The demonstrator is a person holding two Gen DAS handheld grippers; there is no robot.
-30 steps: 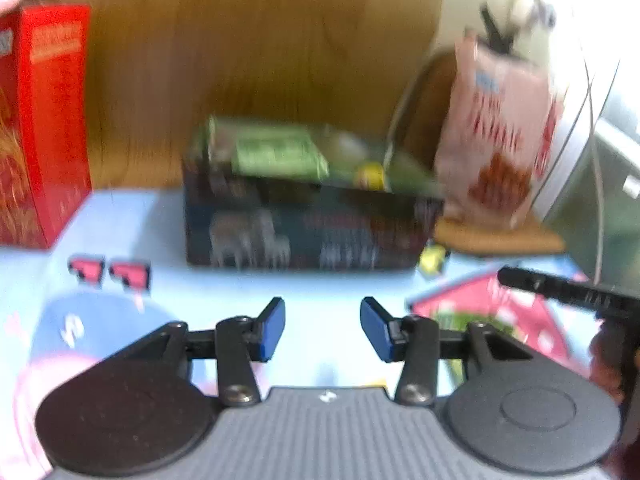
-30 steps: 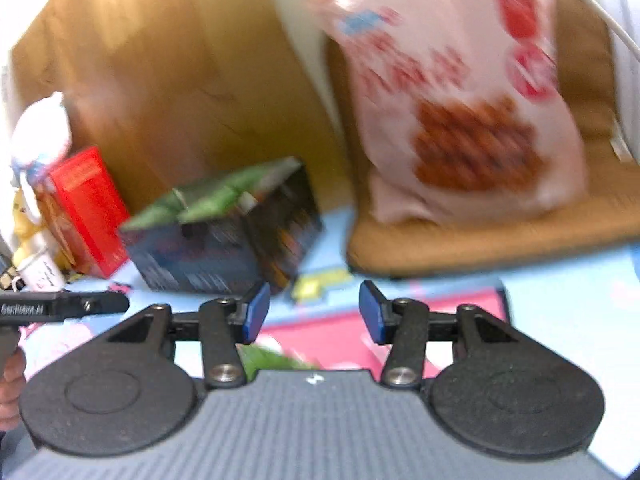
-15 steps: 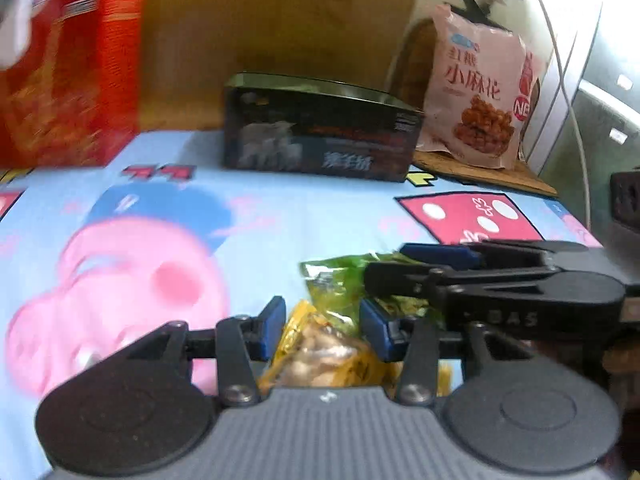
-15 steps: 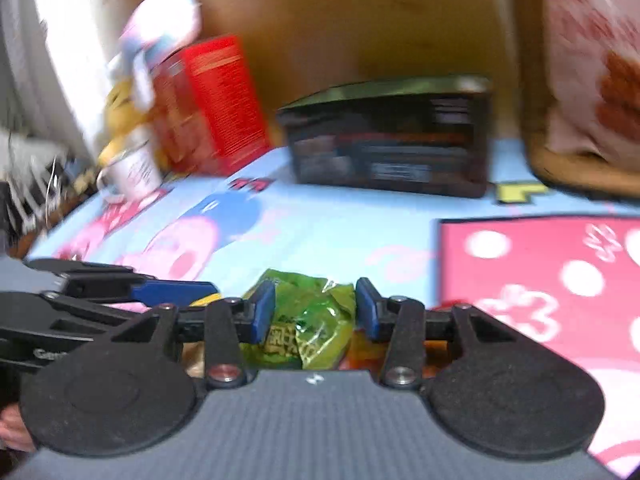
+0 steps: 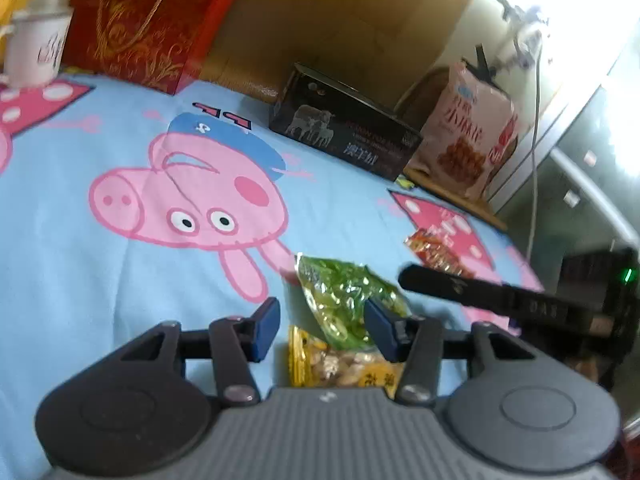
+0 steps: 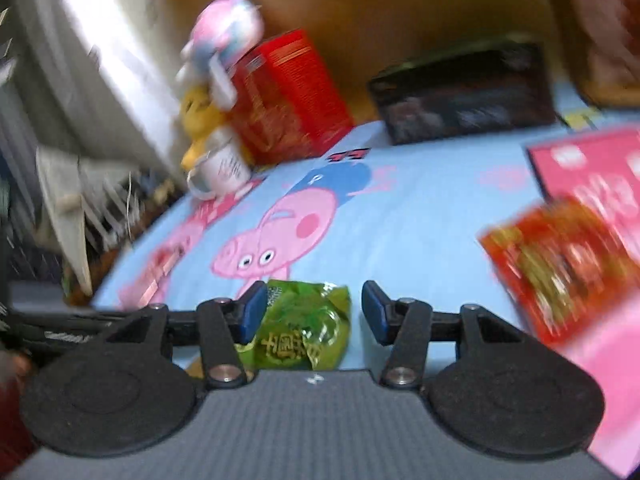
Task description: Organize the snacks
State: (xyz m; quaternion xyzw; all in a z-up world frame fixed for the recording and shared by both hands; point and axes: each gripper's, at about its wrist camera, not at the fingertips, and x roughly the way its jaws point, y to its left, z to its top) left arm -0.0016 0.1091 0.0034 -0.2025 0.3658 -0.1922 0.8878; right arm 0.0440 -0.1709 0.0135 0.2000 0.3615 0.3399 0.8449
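Observation:
A green snack packet (image 5: 340, 296) lies on the blue cartoon cloth (image 5: 100, 280), overlapping a yellow nut packet (image 5: 332, 364). My left gripper (image 5: 324, 330) hovers low over both; its jaws are opening and the pads touch neither packet. In the right wrist view the green packet (image 6: 304, 328) sits between the fingers of my right gripper (image 6: 313, 316), close to the left pad; these jaws are opening too, without pressing on it. A red packet (image 5: 432, 252) (image 6: 556, 268) lies further right. One black finger of the right gripper (image 5: 500, 296) crosses the left wrist view.
At the back stand a dark open box (image 5: 344, 136), a pink snack bag (image 5: 468, 136) on a wooden board, a red gift box (image 5: 148, 20) and a white cup (image 5: 36, 48). Plush toys (image 6: 224, 36) sit by the red box. The cloth's left edge drops off (image 6: 120, 264).
Both grippers have come away from the dark box and pink bag, back to the near cloth. The green and yellow packets now lie between their fingers. Both views swung left.

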